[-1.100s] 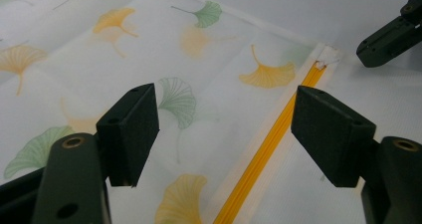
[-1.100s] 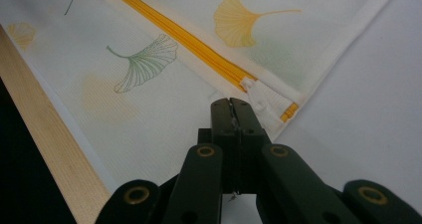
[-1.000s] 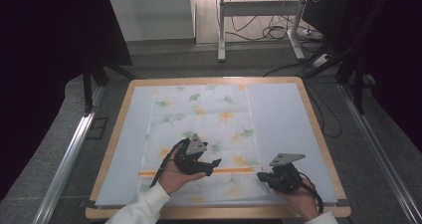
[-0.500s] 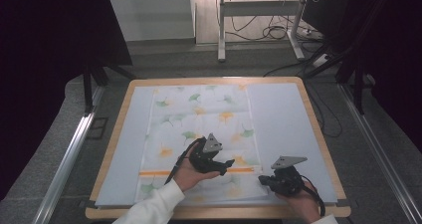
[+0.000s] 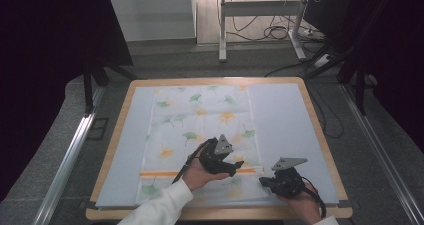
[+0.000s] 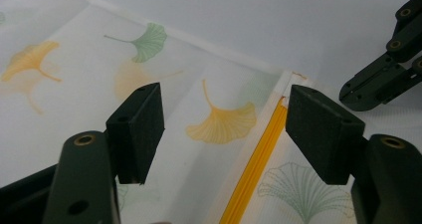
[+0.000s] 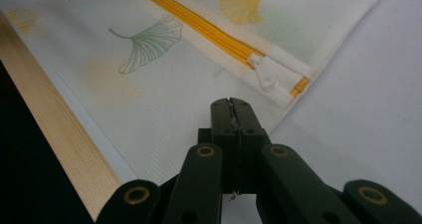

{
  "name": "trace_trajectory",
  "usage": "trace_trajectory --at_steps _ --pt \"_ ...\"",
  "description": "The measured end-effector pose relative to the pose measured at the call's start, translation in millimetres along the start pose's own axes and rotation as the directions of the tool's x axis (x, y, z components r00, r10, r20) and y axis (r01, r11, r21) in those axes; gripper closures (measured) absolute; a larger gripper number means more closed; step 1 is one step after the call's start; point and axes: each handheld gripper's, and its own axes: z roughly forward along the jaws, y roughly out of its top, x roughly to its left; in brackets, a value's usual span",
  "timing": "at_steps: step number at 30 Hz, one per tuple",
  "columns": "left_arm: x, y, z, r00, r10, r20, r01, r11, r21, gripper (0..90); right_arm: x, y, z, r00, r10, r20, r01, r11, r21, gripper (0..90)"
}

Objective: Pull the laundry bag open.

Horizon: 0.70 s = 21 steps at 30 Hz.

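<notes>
A white cloth pouch [image 5: 200,115] printed with green and orange ginkgo leaves lies flat on the mat. An orange zipper [image 5: 160,174] runs across its near end. My left gripper [image 5: 235,169] hovers open over the zipper's right part; its jaws stand wide apart over the zipper [image 6: 254,167] with nothing between them [image 6: 224,129]. My right gripper [image 5: 263,181] sits low at the pouch's near right corner. Its jaws are shut [image 7: 231,104], the tip resting just short of the white zipper pull [image 7: 263,72]. Whether cloth is pinched between them cannot be seen.
A pale blue mat [image 5: 290,125] covers the wooden-rimmed table [image 5: 320,135]. The wooden front edge [image 7: 50,129] runs close beside the pouch. The right gripper's tip [image 6: 348,92] shows just beyond the zipper's end. Beyond the table are a dark floor, metal legs and cables [image 5: 280,32].
My left gripper has moved to the right along the zipper, toward the right gripper. The right gripper has hardly moved.
</notes>
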Motion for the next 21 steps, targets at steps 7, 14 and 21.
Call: trace_trajectory --at_steps 7,14,21 --pt "-4.0 3.3 6.2 0.9999 0.003 0.010 -0.003 1.0000 -0.003 32.5 0.5 -3.1 0.0 1.0000 0.000 -0.001 0.000 1.000 0.007 88.8" --pt "-5.3 4.7 11.0 0.9998 0.010 0.016 -0.010 0.9999 -0.002 33.3 3.4 -4.1 2.4 0.9999 -0.014 0.006 0.014 1.000 0.026 88.8" --pt "-10.3 5.7 21.6 0.9992 0.032 0.026 -0.033 0.9993 0.016 35.4 4.2 -4.3 2.3 0.9998 -0.019 0.009 0.018 1.000 0.025 88.8"
